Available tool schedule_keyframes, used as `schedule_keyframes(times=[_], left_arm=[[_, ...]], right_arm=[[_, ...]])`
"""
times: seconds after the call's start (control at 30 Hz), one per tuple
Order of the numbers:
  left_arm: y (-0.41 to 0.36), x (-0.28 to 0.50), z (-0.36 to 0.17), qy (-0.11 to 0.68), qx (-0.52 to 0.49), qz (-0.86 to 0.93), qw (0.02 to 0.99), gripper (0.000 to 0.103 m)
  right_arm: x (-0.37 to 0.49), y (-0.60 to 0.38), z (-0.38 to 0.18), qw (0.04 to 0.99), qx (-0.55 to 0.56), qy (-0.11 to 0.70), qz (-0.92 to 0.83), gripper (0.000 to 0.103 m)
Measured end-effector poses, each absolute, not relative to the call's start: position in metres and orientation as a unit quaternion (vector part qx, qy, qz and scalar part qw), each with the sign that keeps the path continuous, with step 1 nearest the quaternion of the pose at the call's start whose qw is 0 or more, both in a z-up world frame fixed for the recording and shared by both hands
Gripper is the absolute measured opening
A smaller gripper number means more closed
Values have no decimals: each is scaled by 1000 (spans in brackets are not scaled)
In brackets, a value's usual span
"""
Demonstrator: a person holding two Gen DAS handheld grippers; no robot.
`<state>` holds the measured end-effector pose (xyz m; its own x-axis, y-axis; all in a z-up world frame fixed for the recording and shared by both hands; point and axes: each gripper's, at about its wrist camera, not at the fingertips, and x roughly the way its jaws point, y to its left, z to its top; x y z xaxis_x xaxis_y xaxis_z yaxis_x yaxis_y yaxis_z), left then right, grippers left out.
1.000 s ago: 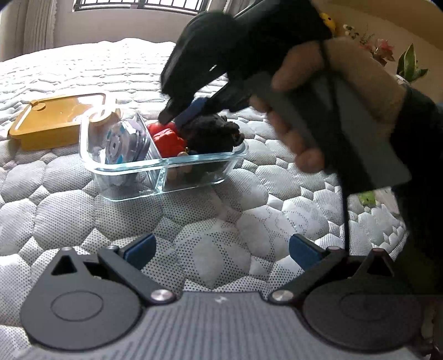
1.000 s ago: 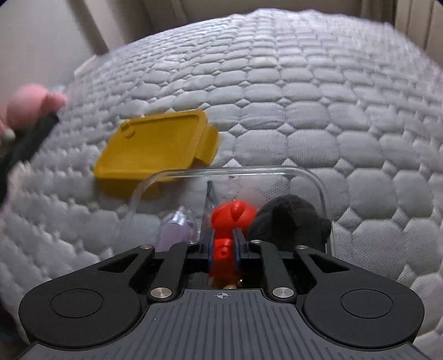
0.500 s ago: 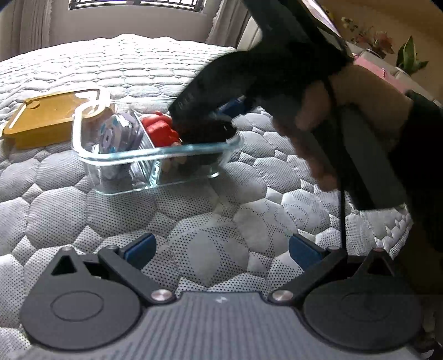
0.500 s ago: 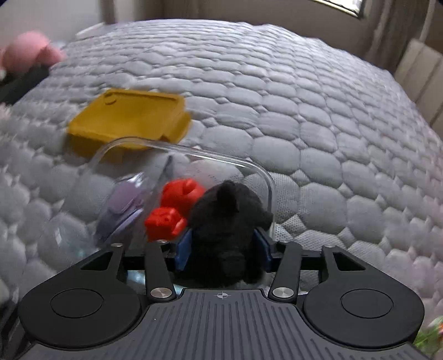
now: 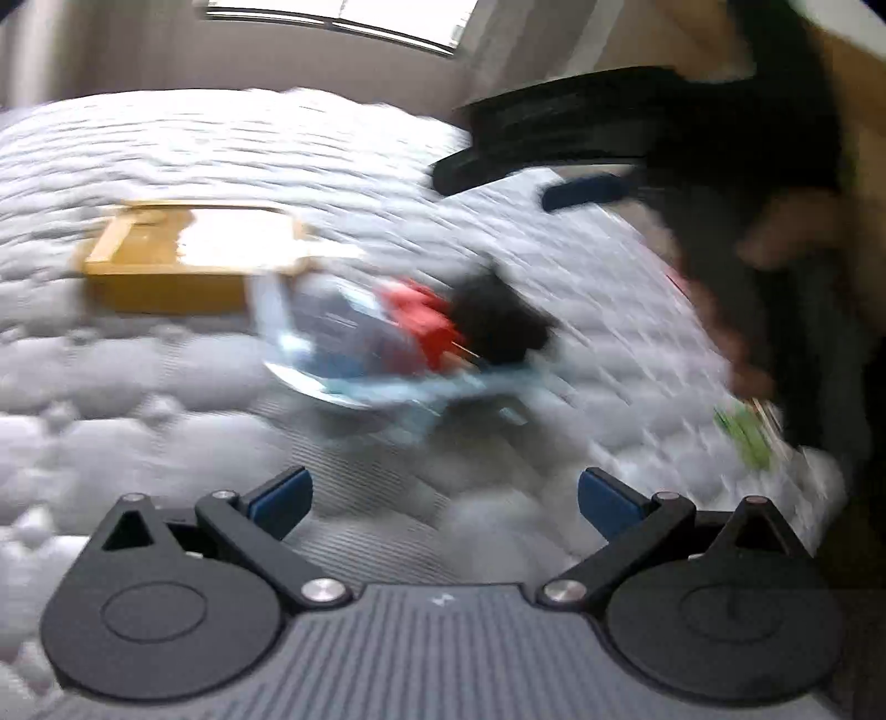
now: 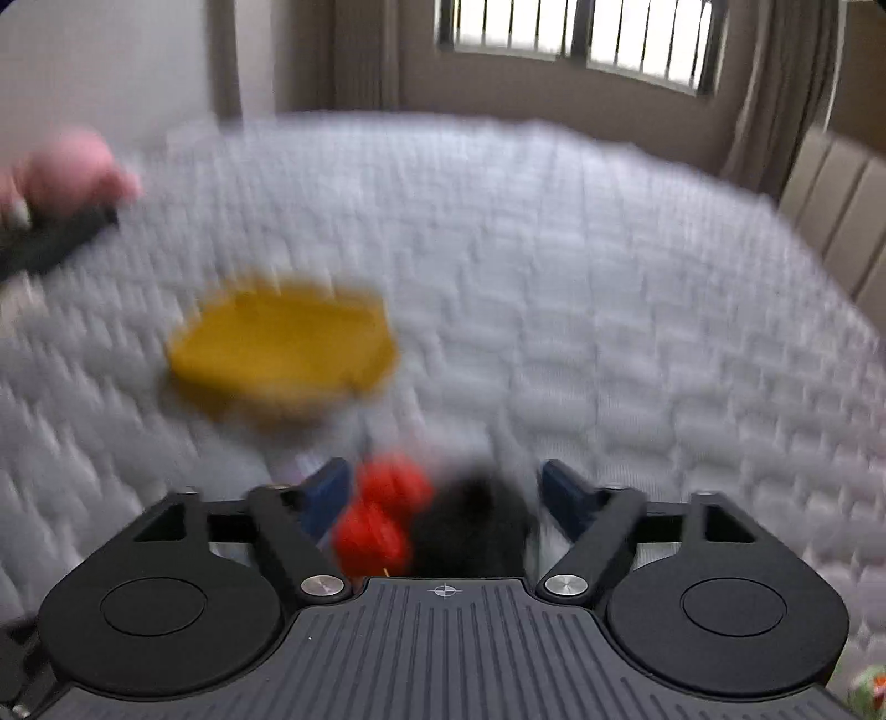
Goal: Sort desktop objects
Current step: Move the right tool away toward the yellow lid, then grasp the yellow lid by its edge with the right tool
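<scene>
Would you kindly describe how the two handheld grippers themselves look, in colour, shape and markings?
Both match: the left gripper and right gripper have a ribbed dark-grey body, black linkage arms on round black discs with silver pivot screws, and blue finger pads. A small crosshair mark sits on the right one's body.

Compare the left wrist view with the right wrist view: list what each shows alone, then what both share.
Only the left wrist view: the clear glass container as a whole, a green item at the bed's right edge, the right gripper from outside, and the open left gripper.

Only the right wrist view: a barred window, a pink object at far left, and the open right gripper's own blue pads.

Both: the yellow lid, the red toy, the black fuzzy item and the quilted bed, all blurred.
</scene>
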<state>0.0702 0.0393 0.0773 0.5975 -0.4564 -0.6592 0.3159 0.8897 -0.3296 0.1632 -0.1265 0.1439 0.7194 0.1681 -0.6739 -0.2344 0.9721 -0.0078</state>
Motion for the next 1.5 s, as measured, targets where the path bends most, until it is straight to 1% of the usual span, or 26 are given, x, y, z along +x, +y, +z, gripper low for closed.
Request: schedule_keyframes(times=[0.07,0.13,0.23,0.33,0.37,0.43,0.5,0.63,0.73,0.83,1.0,1.1,1.13,1.27,1.37,1.47,1.5], left_arm=[[59,76,76,393,-92,-176,898,103],[74,76,77,385,-71,-141,909,103],[104,72,82,365,-46,-88,926,103],[133,71,79,363,-19,-50,930,103],[140,71,77,363,-7,-35,931,103],[155,73,74,365,-6,-12,931,103],[173,76,70,368,-28,-7,929,103],[210,83,63,371,-83,15,925,103],[231,83,60,365,-112,24,924,103],[251,77,60,352,-140,34,925,103],[285,67,56,338,-190,35,921,103],[297,67,51,340,-204,32,917,103],[300,67,49,342,-208,32,916,103],[310,71,42,346,-229,28,910,103],[313,72,38,348,-236,27,907,103],[313,75,36,351,-236,27,906,103],[313,76,35,352,-235,29,906,103]], right_arm=[[173,-112,154,919,23,364,150,87],[189,-95,147,889,130,395,192,87],[216,-63,116,822,262,452,225,88],[232,-38,70,787,353,475,174,89],[234,-31,58,784,374,471,154,95],[230,-15,55,822,371,413,126,97],[229,1,56,848,346,386,109,99],[226,23,60,856,342,369,115,99],[218,46,69,873,304,359,128,98],[211,65,64,878,282,371,110,98],[214,69,35,845,352,398,55,98],[225,73,13,835,367,408,25,98],[229,73,8,837,371,402,16,98],[242,81,3,869,362,337,-16,100],[253,91,5,891,333,305,-47,100],[268,95,3,904,308,289,-63,99],[272,93,3,903,311,289,-64,97]])
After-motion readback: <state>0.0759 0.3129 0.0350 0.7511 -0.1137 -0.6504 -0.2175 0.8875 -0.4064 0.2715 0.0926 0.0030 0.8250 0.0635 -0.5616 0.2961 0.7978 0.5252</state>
